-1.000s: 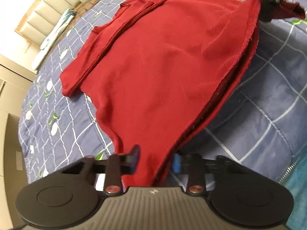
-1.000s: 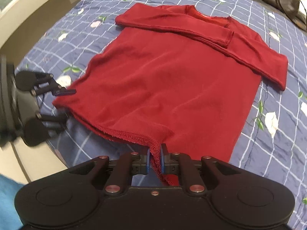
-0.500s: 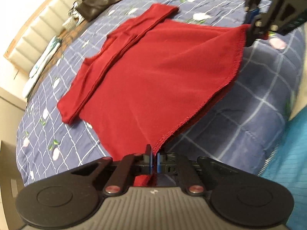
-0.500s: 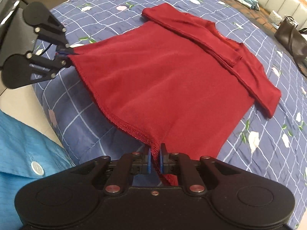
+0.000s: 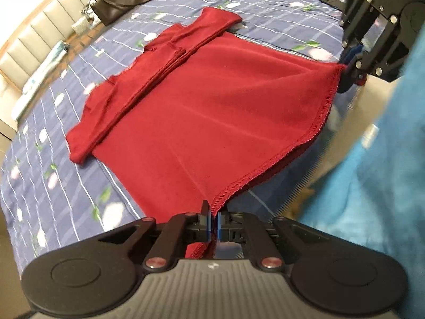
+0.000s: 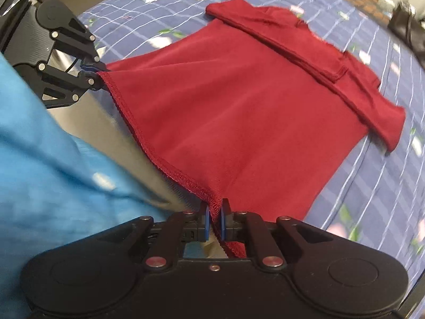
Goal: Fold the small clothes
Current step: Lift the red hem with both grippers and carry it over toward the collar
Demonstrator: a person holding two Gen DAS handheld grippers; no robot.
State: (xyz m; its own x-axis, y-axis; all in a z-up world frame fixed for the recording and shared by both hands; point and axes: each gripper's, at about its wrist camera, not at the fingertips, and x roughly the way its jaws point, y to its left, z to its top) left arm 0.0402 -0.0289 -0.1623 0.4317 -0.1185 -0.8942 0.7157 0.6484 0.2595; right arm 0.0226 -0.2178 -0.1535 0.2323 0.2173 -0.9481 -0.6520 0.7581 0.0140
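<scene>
Hem corners of the red shirt (image 5: 212, 111) are pinched in both grippers, jaws pressed together on the cloth: left gripper (image 5: 214, 219) at one corner, right gripper (image 6: 214, 216) at the other. Compared with half a second ago, the hem is lifted higher and drawn nearer the person's blue shirt (image 6: 39, 143). Sleeves lie folded across the far end on the bed (image 5: 47, 164).
</scene>
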